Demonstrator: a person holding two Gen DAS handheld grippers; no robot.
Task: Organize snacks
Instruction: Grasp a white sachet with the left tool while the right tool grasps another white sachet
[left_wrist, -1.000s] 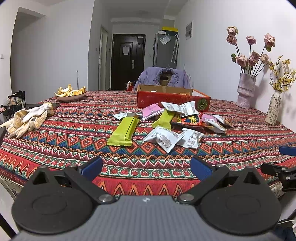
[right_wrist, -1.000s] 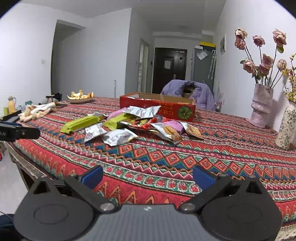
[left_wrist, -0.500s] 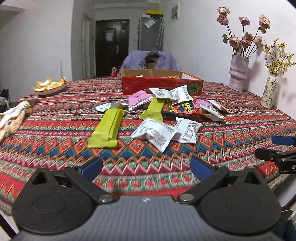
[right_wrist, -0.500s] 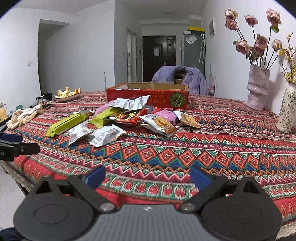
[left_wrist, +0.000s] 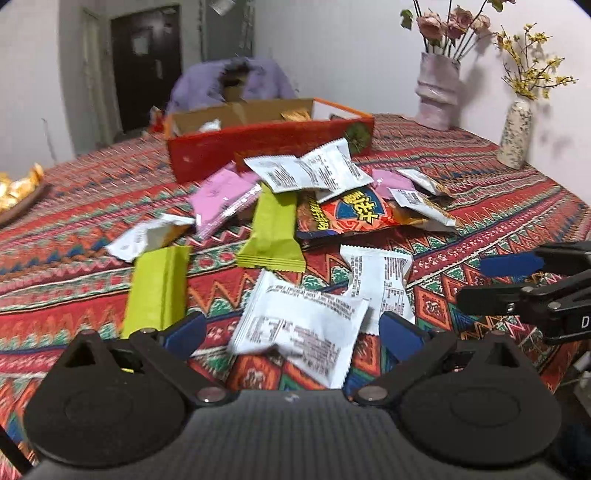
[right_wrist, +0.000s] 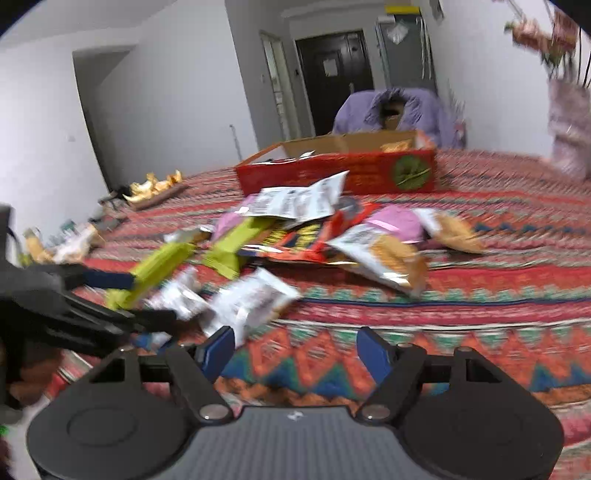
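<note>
Left claw (left_wrist: 291, 328) wide open, empty, white packet (left_wrist: 301, 325) lying between its fingers at frame bottom centre. Right claw (right_wrist: 295, 349) wide open, empty, over table (right_wrist: 480, 295); snack pile (right_wrist: 314, 236) frame centre, red box (right_wrist: 340, 171) behind.

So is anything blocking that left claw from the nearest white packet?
Nothing visible. The left gripper is open, and the white packet lies right between its fingers on the tablecloth.
</note>
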